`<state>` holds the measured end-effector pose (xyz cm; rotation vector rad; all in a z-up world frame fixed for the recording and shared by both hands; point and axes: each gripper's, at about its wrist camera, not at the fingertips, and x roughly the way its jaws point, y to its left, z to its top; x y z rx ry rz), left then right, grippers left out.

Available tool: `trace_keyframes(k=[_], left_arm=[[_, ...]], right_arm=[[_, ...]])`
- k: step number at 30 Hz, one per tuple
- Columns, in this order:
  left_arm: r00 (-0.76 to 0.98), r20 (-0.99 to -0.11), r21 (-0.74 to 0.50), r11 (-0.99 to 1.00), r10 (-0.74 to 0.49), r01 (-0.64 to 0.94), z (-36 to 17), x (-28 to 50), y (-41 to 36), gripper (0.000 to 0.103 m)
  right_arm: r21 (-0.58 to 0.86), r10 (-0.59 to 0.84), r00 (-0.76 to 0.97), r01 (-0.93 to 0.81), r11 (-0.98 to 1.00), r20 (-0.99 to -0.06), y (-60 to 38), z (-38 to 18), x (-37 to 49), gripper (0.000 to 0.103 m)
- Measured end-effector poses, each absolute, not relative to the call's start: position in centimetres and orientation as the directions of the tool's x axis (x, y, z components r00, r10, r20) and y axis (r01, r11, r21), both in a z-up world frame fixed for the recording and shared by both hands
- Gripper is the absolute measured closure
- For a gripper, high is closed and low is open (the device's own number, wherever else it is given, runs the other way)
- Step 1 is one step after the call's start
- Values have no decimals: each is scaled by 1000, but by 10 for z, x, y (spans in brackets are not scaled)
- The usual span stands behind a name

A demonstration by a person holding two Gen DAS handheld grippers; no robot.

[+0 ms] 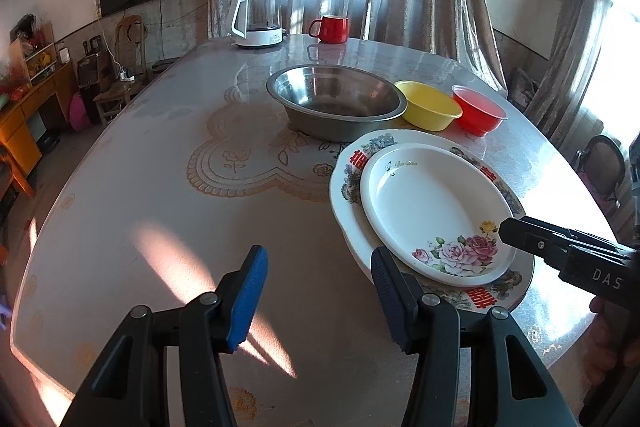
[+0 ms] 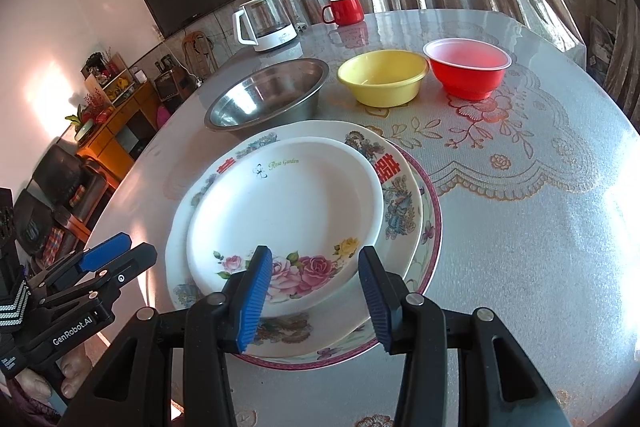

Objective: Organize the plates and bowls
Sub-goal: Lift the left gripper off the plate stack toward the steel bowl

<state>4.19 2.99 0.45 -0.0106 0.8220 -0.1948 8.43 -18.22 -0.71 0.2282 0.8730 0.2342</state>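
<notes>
While plates sit stacked at lower centre, steel bowl, yellow bowl, red bowl remain unnested; both grippers' jaws spread, empty.

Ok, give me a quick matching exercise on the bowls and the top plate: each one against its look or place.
Things:
1. steel bowl
2. yellow bowl
3. red bowl
4. rose plate

Descriptions:
A. top of the plate stack
B. between two other bowls
C. end of the row, white rim
D. largest bowl, nearest the kettle

Pairs: 1-D, 2-B, 3-C, 4-A
</notes>
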Motion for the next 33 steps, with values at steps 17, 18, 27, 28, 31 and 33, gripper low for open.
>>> trace_keyframes(k=[17, 18, 27, 28, 31, 33], left_arm=[[637, -757, -131, 989, -147, 72, -5, 57, 60, 48], [637, -758, -132, 989, -143, 66, -5, 58, 62, 48], [639, -763, -119, 993, -99, 11, -4, 69, 79, 48], [641, -762, -114, 993, -93, 8, -3, 71, 80, 48], [649, -757, -99, 995, -77, 3, 1, 78, 80, 44], [654, -753, -93, 996, -71, 1, 3, 82, 80, 43]], right_arm=[[286, 328, 617, -170, 943, -715, -166, -1, 94, 58], [286, 331, 616, -175, 942, -715, -165, 0, 95, 58], [293, 362, 600, -215, 932, -713, -155, 2, 108, 58], [292, 365, 598, -220, 931, -713, -153, 2, 110, 58], [287, 371, 595, -235, 929, -713, -147, 4, 119, 58], [289, 376, 591, -240, 927, -714, -145, 5, 125, 58]])
